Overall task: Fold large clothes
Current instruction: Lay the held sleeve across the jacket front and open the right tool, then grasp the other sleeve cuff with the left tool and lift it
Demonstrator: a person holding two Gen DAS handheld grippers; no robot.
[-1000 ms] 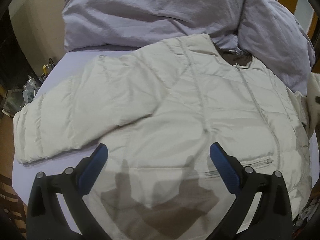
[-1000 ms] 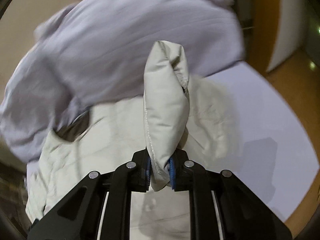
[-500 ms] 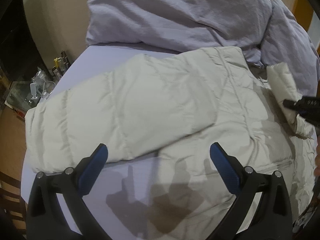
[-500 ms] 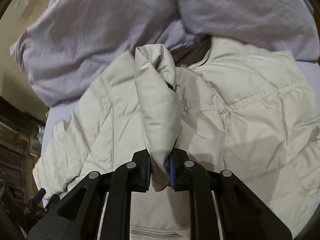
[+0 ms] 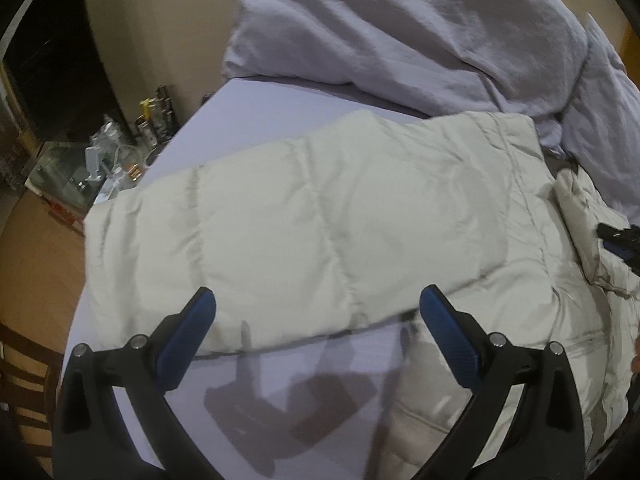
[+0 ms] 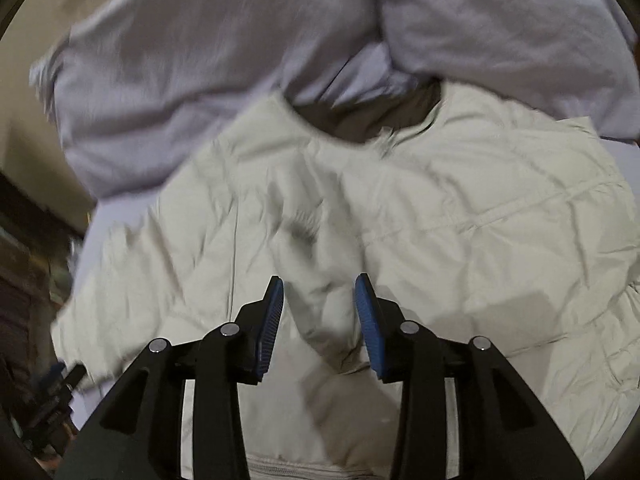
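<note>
A cream quilted puffer jacket (image 5: 500,280) lies front-up on a lavender bed sheet (image 5: 280,96). Its left sleeve (image 5: 320,216) stretches out flat to the left. My left gripper (image 5: 317,292) hovers open over that sleeve's lower edge with nothing between its fingers. The other sleeve (image 6: 320,312) lies folded across the jacket's chest (image 6: 480,208). My right gripper (image 6: 318,280) straddles it, jaws opening, blue pads clear of the cloth on both sides. Its tip (image 5: 618,236) also shows at the right edge of the left wrist view.
A rumpled lavender duvet (image 5: 400,40) is heaped behind the jacket's collar. Left of the bed a low stand holds bottles and clutter (image 5: 120,152). Below it lie wooden floor and a dark chair (image 5: 20,380).
My right gripper carried the pinched sleeve across onto the jacket's chest, then its jaws parted and the sleeve dropped free. My left gripper slid left along the outstretched sleeve, staying open.
</note>
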